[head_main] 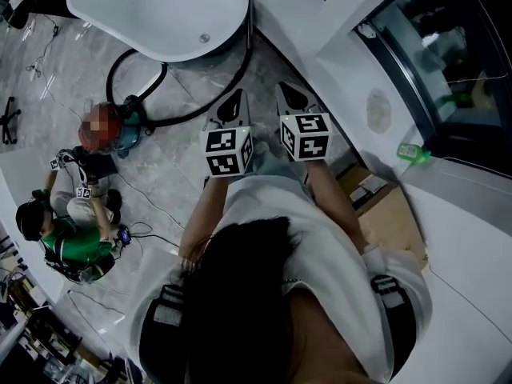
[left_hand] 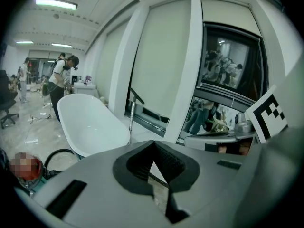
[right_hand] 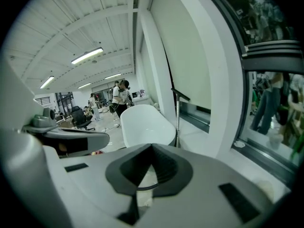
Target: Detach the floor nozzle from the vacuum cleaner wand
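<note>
1. At the far left, a crouching person (head_main: 68, 234) in green was down on the marble floor (head_main: 164, 186).
2. The vacuum cleaner (head_main: 130, 128) sat on the floor below the white bathtub (head_main: 160, 14). Its black hose (head_main: 200, 109) looped round the tub's foot. The floor nozzle could not be made out.
3. The left gripper (head_main: 232, 102) hung right of the hose, jaws pressed together and empty.
4. The right gripper (head_main: 294, 94), just beside it, was also closed on nothing.
5. A green bottle (head_main: 414, 152) lay at the right.
</note>
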{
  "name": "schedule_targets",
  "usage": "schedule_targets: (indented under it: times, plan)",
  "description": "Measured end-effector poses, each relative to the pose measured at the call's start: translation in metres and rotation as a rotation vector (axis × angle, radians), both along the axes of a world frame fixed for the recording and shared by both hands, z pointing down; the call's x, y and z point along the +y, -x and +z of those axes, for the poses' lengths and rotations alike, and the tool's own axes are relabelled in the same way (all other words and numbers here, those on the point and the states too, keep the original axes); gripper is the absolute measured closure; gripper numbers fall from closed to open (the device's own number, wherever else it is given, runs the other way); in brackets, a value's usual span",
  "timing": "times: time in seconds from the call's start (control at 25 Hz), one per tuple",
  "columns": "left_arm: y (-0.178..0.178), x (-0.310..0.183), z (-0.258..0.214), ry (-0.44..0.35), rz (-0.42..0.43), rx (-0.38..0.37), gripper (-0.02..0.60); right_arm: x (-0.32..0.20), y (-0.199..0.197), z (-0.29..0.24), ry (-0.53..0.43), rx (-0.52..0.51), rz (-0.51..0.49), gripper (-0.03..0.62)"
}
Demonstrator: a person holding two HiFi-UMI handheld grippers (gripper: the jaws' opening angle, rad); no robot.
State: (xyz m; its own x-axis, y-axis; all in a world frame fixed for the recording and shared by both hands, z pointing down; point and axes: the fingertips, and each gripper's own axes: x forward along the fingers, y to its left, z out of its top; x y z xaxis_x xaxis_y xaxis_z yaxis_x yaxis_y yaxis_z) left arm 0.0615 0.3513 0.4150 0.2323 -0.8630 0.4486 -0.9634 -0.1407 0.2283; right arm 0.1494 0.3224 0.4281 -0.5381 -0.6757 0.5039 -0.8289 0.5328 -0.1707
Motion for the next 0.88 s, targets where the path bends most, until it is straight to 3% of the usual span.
schedule_targets:
  times: [0.44, 0.88]
  plan:
    - [0.010, -0.018, -0.002, -0.028, 0.018, -0.006, 0.578, -0.015, 0.015, -0.003, -0.027, 0.005, -0.013, 0.579]
    - [0.028, -0.066, 0.002, -0.032, 0.038, 0.006, 0.578, -0.066, 0.033, -0.002, -0.045, 0.040, -0.006, 0.579]
